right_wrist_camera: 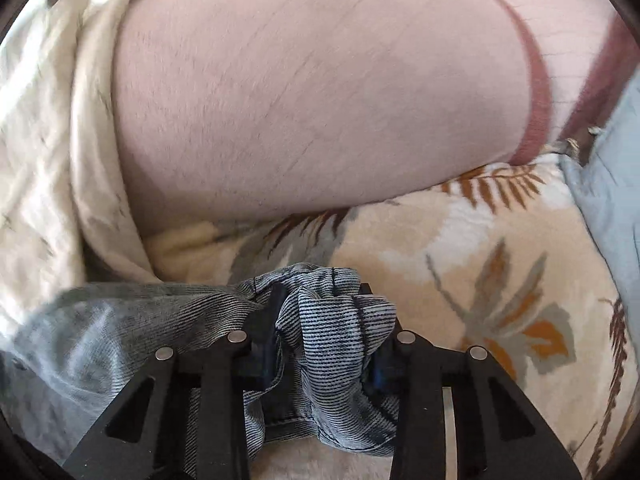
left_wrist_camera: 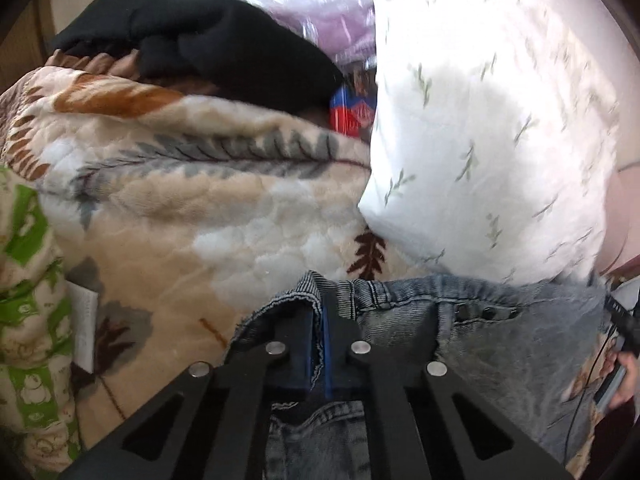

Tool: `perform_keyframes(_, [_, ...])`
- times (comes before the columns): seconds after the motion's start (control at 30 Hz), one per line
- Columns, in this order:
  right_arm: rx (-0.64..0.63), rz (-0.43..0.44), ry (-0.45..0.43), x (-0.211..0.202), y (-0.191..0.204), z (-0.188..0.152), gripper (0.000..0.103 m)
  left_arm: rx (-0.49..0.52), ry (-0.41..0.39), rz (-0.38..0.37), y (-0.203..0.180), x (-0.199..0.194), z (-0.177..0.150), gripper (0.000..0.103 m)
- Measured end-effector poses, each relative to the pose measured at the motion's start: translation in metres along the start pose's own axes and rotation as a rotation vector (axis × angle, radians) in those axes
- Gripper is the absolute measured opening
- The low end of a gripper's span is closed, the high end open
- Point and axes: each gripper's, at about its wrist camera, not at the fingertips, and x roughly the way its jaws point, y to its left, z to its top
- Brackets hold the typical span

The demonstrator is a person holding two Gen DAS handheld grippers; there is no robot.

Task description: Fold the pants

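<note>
1. The denim pants [left_wrist_camera: 500, 320] lie bunched on a leaf-patterned blanket [left_wrist_camera: 180, 208], below a white pillow [left_wrist_camera: 480, 140].
2. The left gripper [left_wrist_camera: 318, 320] is clamped tight on the waistband edge.
3. The right gripper [right_wrist_camera: 320, 320] pinches a thick wad of denim.
4. No fold is visible, though much of the garment is hidden; folding seems barely begun.

Right gripper [right_wrist_camera: 320, 312] is clamped on a bunched wad of the jeans [right_wrist_camera: 320, 320], denim bulging up between the black fingers [right_wrist_camera: 416, 344] and spilling off to the lower left. Jeans lie on a beige leaf-print blanket [right_wrist_camera: 460, 248]. Big pink cushion [right_wrist_camera: 320, 100] with a maroon band sits right behind, cream cloth [right_wrist_camera: 48, 140] at left, pale blue fabric [right_wrist_camera: 612, 184] at the right edge.
</note>
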Motion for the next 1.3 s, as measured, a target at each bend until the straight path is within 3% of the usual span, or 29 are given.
perform_keyframes(0.17, [0.090,0.091,-0.069,-0.047,-0.022,0.007,0.032,-0.004,-0.023,-0.010,0.004,-0.030,-0.003,0.005])
perform_keyframes(0.3, [0.115,0.187,-0.111,-0.080,-0.040,0.001,0.032,-0.013,-0.059,-0.072,0.014,-0.058,-0.013,0.005])
perform_keyframes(0.47, [0.091,0.225,-0.159,-0.136,-0.057,-0.046,0.032,0.033,-0.133,-0.143,0.016,-0.115,-0.059,0.005])
perform_keyframes(0.67, [0.048,0.222,-0.170,-0.162,-0.090,-0.114,0.034,0.023,-0.165,-0.185,0.040,-0.163,-0.129,0.005])
perform_keyframes(0.73, [0.034,0.227,-0.138,-0.163,-0.100,-0.141,0.037,0.027,-0.123,-0.161,0.049,-0.164,-0.157,0.005])
perform_keyframes(0.8, [0.013,0.212,-0.067,-0.155,-0.109,-0.167,0.047,0.018,-0.063,-0.138,0.058,-0.155,-0.184,0.005])
perform_keyframes(0.87, [-0.011,0.165,0.013,-0.141,-0.117,-0.187,0.064,-0.001,0.014,-0.111,0.066,-0.138,-0.205,0.005])
perform_keyframes(0.97, [0.020,0.168,0.061,-0.139,-0.134,-0.207,0.064,-0.012,0.047,-0.065,0.069,-0.123,-0.227,0.005])
perform_keyframes(1.03, [0.067,0.196,0.036,-0.156,-0.142,-0.203,0.065,-0.015,0.034,-0.066,0.067,-0.123,-0.232,0.005])
perform_keyframes(1.13, [0.082,0.156,-0.022,-0.182,-0.148,-0.190,0.068,-0.014,0.016,-0.066,0.064,-0.128,-0.230,0.005])
perform_keyframes(1.3, [0.173,0.239,0.023,-0.183,-0.153,-0.169,0.075,-0.021,0.013,-0.080,0.066,-0.130,-0.225,0.005])
